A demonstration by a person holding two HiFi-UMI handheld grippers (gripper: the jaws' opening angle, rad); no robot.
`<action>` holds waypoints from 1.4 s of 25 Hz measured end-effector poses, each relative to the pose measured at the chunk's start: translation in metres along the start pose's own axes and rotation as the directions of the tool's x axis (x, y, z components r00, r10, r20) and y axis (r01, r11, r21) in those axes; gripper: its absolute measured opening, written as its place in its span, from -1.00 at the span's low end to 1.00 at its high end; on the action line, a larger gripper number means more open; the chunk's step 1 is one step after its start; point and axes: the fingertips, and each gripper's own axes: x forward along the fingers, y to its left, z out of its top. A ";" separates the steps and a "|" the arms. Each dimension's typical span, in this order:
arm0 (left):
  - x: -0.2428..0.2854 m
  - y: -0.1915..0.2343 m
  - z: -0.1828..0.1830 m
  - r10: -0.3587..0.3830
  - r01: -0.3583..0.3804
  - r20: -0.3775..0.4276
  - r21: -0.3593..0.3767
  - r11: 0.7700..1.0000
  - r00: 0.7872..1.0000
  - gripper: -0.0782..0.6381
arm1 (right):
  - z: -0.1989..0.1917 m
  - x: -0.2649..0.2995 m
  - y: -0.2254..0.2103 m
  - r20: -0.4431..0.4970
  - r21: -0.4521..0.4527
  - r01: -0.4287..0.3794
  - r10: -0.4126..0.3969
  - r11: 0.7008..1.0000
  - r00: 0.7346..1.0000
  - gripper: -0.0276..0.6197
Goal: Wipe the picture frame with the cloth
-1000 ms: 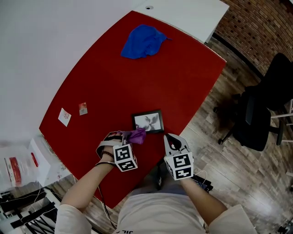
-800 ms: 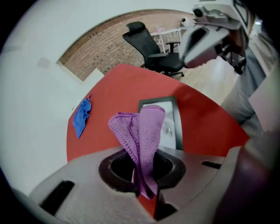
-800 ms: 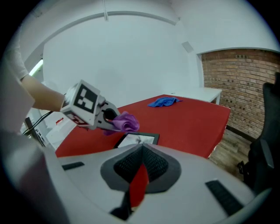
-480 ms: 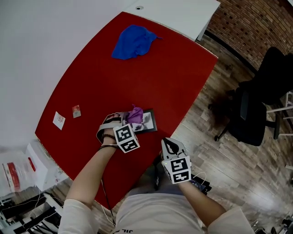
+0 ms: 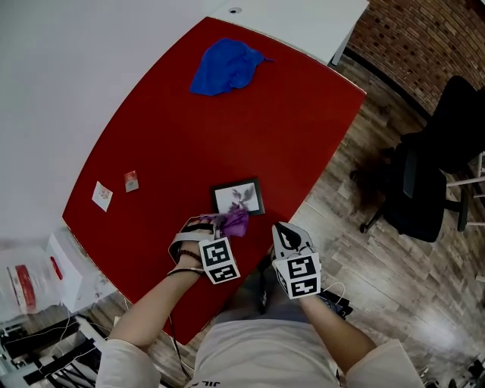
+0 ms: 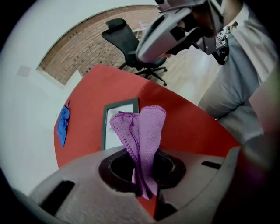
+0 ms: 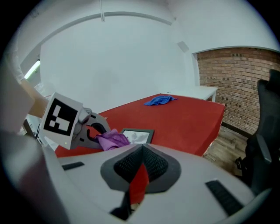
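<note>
Lying flat on the red table, near the edge closest to the person, is the picture frame: dark border, pale print with a dark spray in the middle. It is face up, with nothing on top of it.

Purple cloth sits just at the frame's near edge; I cannot tell whether the two touch. The left gripper has its jaws pinched on the cloth. In the left gripper view the folded cloth stands up from between the jaws and partly covers the frame behind it.

Right gripper hangs off the table's near edge, just right of the left one and clear of the frame. Its jaws are pressed together with nothing between them. Its own view looks across at the left gripper, the cloth and the frame.

Farther out:
- A crumpled blue cloth lies at the far end of the table, well apart from the frame.
- Two small packets lie near the left edge.
- A white table butts against the far end.
- A black office chair stands on the wood floor to the right, with a brick wall behind it.
- A white box at lower left holds red-and-white items, too small to make out.
</note>
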 end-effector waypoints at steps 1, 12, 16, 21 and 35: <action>-0.001 -0.004 0.000 0.001 -0.001 0.000 0.009 1.000 1.000 -0.61 | 0.001 0.001 0.001 0.001 -0.001 -0.003 0.003 1.000 1.000 -0.90; 0.006 0.072 0.000 0.127 -0.126 -0.004 -0.117 0.985 0.992 -0.61 | -0.010 -0.005 0.006 -0.023 -0.013 -0.006 0.005 1.000 1.000 -0.90; 0.019 0.106 0.009 0.177 -0.180 -0.034 -0.096 0.979 0.984 -0.61 | -0.014 -0.009 0.004 -0.016 -0.012 -0.003 0.002 1.000 1.000 -0.90; 0.028 0.108 0.017 0.168 -0.171 -0.045 -0.051 0.984 0.985 -0.61 | -0.020 -0.016 -0.005 -0.028 0.016 0.021 -0.020 1.000 0.999 -0.90; 0.008 0.024 0.022 0.095 -0.095 -0.032 -0.016 0.995 0.995 -0.61 | -0.016 -0.010 -0.022 -0.018 0.010 0.027 -0.027 1.000 0.999 -0.90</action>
